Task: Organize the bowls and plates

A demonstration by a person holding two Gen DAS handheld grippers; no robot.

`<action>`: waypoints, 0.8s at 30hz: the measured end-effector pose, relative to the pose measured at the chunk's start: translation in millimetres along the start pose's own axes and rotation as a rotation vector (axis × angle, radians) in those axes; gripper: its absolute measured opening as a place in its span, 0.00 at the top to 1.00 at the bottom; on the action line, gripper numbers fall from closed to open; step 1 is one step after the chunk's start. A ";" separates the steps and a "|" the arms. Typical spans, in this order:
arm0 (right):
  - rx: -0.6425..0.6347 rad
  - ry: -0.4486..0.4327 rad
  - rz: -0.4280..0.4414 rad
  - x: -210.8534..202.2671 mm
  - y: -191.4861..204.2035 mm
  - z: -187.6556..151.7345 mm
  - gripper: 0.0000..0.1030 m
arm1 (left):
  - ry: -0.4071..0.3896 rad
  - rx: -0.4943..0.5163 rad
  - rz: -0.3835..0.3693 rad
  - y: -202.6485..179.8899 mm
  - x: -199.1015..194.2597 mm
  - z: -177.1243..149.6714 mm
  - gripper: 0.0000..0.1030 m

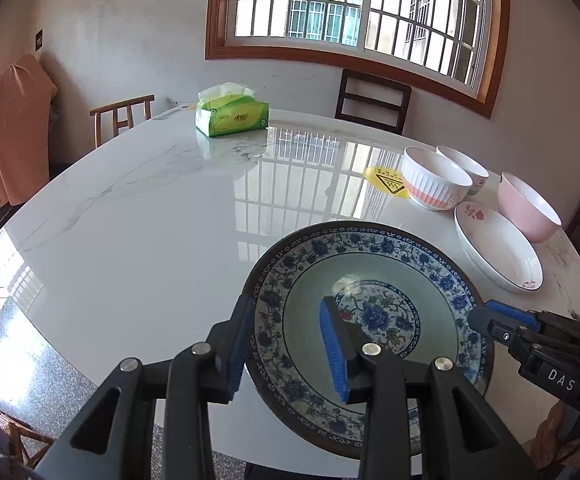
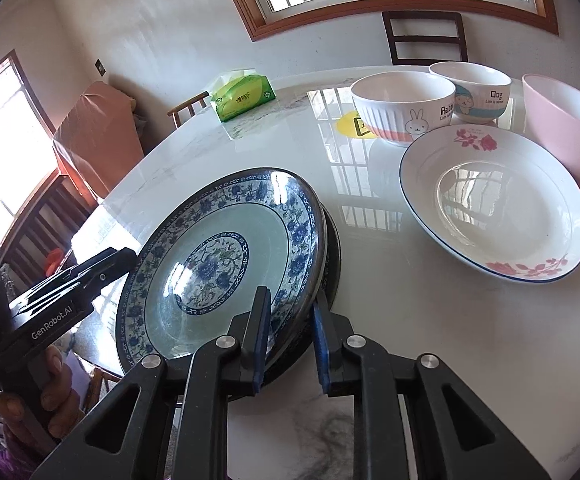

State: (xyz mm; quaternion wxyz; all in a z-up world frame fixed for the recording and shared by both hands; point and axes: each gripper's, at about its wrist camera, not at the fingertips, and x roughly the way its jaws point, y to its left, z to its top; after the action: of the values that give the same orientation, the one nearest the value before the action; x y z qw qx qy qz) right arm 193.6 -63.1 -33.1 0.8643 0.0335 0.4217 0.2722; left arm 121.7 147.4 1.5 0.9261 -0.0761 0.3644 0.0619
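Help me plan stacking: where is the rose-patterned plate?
In the right wrist view the rose-patterned plate sits right of the blue floral plate, before the rabbit bowl and pink bowl.

Bare marble tabletop leftward — bowls and white plate crowding the right

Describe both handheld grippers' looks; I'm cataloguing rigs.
Both are black angular linkages with silver pivot pins and blue ribbed pads. The left gripper carries white "GenRobot.AI" lettering; the right gripper shows white "DAS". No cables or sleeves are visible.
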 end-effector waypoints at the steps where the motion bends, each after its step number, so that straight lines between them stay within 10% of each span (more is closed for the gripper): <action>1: -0.019 -0.008 -0.025 -0.6 2.0 -0.2 0.73 | -0.001 0.003 0.002 -1.0 0.0 -0.1 0.66; 14: -0.006 -0.111 -0.021 -25.5 -9.3 -7.9 0.67 | -0.006 0.079 -0.037 -33.7 -5.6 -2.2 0.66; 24: 0.184 -0.212 -0.110 -67.4 -98.2 -21.3 0.64 | -0.009 0.184 -0.071 -85.6 -7.1 -4.3 0.65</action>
State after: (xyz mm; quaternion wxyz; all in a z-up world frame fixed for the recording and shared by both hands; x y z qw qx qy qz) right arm 187.6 -183.8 -27.1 0.9109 0.1177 0.3523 0.1795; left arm 128.3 62.2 11.5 0.9324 -0.0035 0.3614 -0.0042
